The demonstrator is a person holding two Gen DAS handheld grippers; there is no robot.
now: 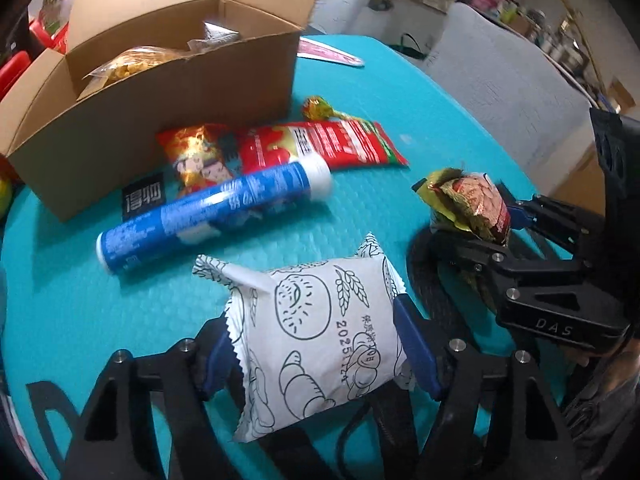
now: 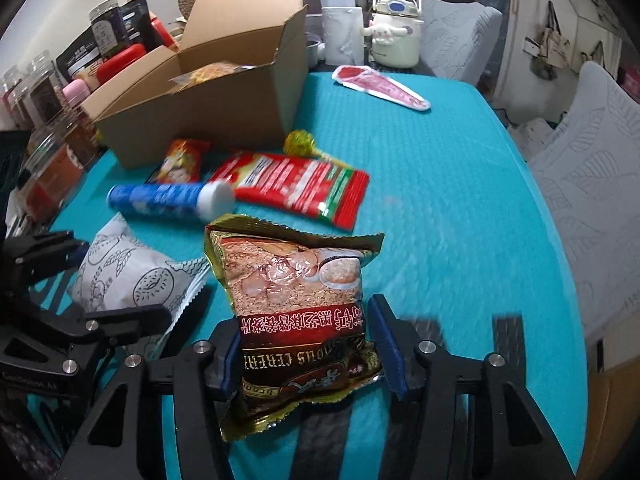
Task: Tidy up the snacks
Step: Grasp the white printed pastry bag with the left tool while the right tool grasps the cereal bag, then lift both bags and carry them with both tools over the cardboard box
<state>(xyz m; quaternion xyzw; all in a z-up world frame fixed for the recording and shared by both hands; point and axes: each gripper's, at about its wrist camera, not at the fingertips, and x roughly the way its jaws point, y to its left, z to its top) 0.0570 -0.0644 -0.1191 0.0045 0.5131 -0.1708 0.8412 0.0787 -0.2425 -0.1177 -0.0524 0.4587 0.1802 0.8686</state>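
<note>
Beside the open cardboard box (image 1: 160,92), on the teal tablecloth (image 2: 460,200), I had both grippers working at once. My left gripper (image 1: 320,344) had its blue pads against the two sides of the white pastry packet (image 1: 316,340), pinching it across its width. My right gripper (image 2: 308,352) pinched the gold cereal packet (image 2: 300,320) the same way, low on the pouch, with most of the bag standing free above the jaws.

Both packets were puffy and soft, so I judged the grip shallow: a squeeze on trapped air could let either one slide out on the way to the box. The cereal packet, held near one end, looked likely to flop or swing.

Just in front of the box lay the blue tube (image 1: 208,208), a small red-and-gold packet (image 1: 196,156) touching the box wall, a long red packet (image 1: 320,144) and a wrapped lollipop (image 1: 320,108). The tube was round and could roll if a packet or a finger brushed it.

The box already held a bag of yellow snacks (image 1: 132,64), and its flaps stood up. Carrying two packets over together, I risked knocking a flap, or the two grippers crowding each other at the opening, since they were close side by side.
</note>
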